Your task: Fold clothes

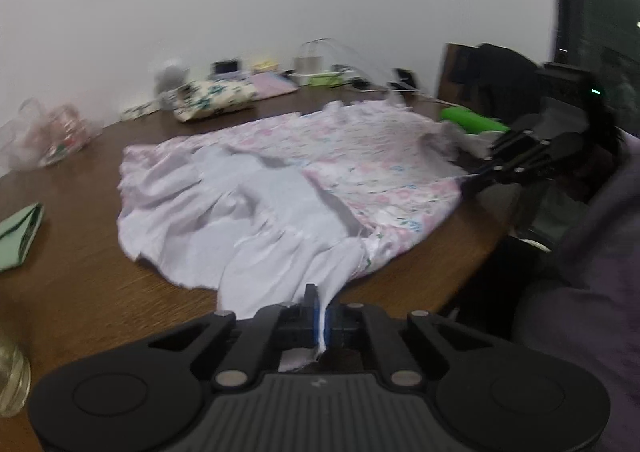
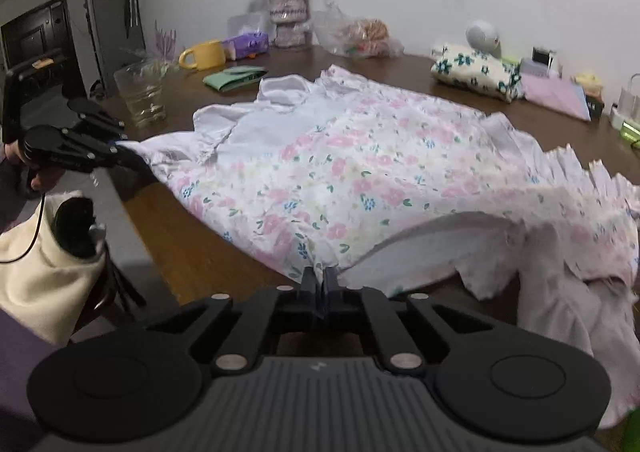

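A floral dress (image 2: 344,172) lies spread across the brown desk (image 2: 208,256). The right gripper (image 2: 319,284) pinches its hem at the near edge, jaws closed; the left gripper (image 2: 120,156) grips the white collar end at the desk's left edge.

Brown wooden table (image 2: 192,248), floral dress (image 2: 340,172) spread across it, glass (image 2: 141,96), green cloth (image 2: 236,78) and yellow mug (image 2: 204,54) beyond the dress

We work with two matte black grippers, the left gripper (image 1: 320,316) and right gripper (image 2: 320,288), on ribbed grey bases with silver pivot screws (blue pads line the left one's fingers (image 1: 316,316)). Our sleeve (image 1: 600,252) is dusky purple.
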Demonstrator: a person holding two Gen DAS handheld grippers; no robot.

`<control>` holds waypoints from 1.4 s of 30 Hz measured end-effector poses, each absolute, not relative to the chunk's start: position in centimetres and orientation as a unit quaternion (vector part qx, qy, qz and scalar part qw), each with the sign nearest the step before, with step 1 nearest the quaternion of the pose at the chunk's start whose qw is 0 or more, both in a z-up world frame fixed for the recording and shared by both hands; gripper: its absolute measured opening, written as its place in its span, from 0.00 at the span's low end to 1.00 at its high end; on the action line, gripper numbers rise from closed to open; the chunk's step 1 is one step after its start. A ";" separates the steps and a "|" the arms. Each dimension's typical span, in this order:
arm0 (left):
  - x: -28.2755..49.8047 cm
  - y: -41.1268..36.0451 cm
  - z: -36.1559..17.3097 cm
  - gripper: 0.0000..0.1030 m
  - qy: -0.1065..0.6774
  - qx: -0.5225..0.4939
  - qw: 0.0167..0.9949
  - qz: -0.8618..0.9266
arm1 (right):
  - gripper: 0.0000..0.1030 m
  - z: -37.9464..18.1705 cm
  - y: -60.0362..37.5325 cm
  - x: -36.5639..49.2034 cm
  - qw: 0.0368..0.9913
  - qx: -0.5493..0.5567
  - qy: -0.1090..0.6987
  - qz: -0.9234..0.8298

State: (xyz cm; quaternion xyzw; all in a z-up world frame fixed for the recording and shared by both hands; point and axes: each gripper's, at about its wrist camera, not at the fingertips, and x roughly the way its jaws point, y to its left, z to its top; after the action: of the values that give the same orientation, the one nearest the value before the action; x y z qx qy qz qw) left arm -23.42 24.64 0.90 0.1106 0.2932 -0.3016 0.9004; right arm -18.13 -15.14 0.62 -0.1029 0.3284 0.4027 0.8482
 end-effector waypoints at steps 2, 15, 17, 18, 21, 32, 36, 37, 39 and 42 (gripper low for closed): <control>-23.4 24.9 2.1 0.01 0.281 0.121 0.902 -0.306 | 0.02 1.6 -16.0 -18.2 0.840 -0.082 0.338 0.417; -13.5 23.2 6.5 0.47 0.238 0.148 0.946 -0.162 | 0.20 3.3 -14.5 -8.6 0.914 -0.098 0.302 0.253; -15.4 23.4 6.8 0.50 0.226 0.147 0.947 -0.176 | 0.45 3.7 -15.1 -9.8 0.909 -0.071 0.285 0.297; -16.6 23.5 7.0 0.53 0.216 0.148 0.948 -0.184 | 0.49 3.7 -15.1 -10.2 0.905 -0.068 0.281 0.312; -20.0 24.0 7.4 0.70 0.192 0.120 0.951 -0.211 | 0.49 3.5 -14.8 -11.3 0.894 -0.068 0.275 0.348; -19.5 20.7 0.0 0.74 0.280 0.082 0.940 -0.178 | 0.50 1.9 -11.2 -12.4 0.869 -0.123 0.272 0.394; -17.8 21.8 -0.7 0.26 0.291 0.063 0.934 -0.196 | 0.50 1.1 -10.8 -12.8 0.860 -0.138 0.277 0.406; -17.3 22.1 -0.9 0.13 0.295 0.061 0.932 -0.201 | 0.49 0.8 -10.6 -12.6 0.860 -0.139 0.280 0.404; -16.4 23.1 -0.8 0.09 0.298 0.067 0.930 -0.206 | 0.39 0.2 -10.4 -12.2 0.859 -0.139 0.289 0.399; -16.2 24.2 0.8 0.02 0.282 0.084 0.927 -0.232 | 0.07 0.3 -11.3 -11.8 0.854 -0.119 0.303 0.407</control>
State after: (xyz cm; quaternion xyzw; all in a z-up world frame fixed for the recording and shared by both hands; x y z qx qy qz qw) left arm -16.23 24.18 0.84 0.0841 0.2821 -0.2321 0.9271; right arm -11.77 -11.30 0.34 -0.1189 0.3025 0.4068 0.8538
